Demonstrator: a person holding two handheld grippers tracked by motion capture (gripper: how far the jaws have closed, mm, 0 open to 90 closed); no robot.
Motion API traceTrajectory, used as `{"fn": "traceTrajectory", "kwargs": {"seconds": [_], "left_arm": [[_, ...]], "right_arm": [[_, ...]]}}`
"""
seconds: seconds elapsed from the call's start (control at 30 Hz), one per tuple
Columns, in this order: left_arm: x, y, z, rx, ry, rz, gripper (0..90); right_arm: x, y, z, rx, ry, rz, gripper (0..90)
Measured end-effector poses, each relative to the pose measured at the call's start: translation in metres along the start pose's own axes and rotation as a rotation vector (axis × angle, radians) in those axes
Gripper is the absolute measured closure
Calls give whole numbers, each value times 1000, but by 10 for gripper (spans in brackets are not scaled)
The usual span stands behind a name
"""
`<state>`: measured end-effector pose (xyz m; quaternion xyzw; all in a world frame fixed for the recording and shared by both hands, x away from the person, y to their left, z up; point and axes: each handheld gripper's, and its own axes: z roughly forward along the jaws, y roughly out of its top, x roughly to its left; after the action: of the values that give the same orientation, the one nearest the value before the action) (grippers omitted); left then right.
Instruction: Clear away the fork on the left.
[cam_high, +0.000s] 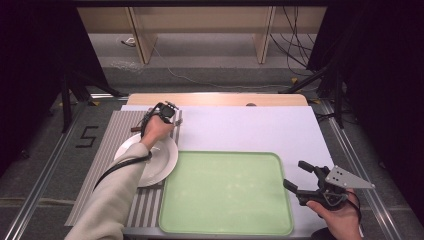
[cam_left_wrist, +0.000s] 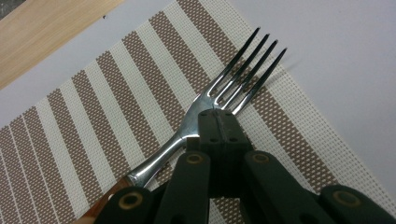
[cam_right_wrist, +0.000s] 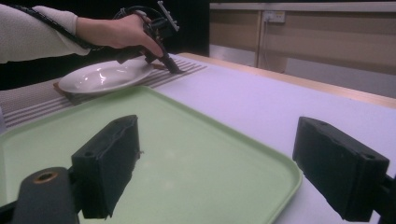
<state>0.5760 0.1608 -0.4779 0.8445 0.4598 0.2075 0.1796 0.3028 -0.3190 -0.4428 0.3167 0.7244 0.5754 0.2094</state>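
The fork (cam_left_wrist: 219, 100) lies on the striped placemat (cam_left_wrist: 93, 116) beside a white plate (cam_high: 159, 165), pinched at its neck by the left gripper (cam_left_wrist: 218, 123), while the right gripper (cam_right_wrist: 215, 163) hovers spread over the green tray (cam_high: 225, 192) on the white-covered table (cam_high: 250, 127).

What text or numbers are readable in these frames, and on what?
"5": dark marking on the grey floor left of the table, in the high view.
Nothing else is legible: no print on the green tray, white plate, fork, striped placemat, or either gripper.
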Motion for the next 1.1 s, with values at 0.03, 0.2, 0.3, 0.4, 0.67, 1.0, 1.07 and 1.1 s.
{"fn": "traceTrajectory", "kwargs": {"seconds": [0.03,0.2,0.3,0.4,0.67,1.0,1.07,1.1], "left_arm": [[0,0,1,-3,2,-2,898],[2,2,2,-6,3,-10,898],[2,2,3,-11,4,-9,897],[4,1,1,-15,8,21,896],[26,-7,-19,-37,10,80,788],[65,-28,-24,34,30,174,603],[67,-31,-23,47,20,196,598],[67,-31,-21,46,18,212,593]], "right_arm": [[0,0,0,1,1,0,159],[0,0,0,1,0,-2,159],[0,0,0,3,1,-1,159],[0,0,0,1,2,-2,159],[0,0,0,1,2,-2,159],[0,0,1,1,-1,1,159],[0,0,1,4,0,0,159],[0,0,1,4,0,-1,159]]}}
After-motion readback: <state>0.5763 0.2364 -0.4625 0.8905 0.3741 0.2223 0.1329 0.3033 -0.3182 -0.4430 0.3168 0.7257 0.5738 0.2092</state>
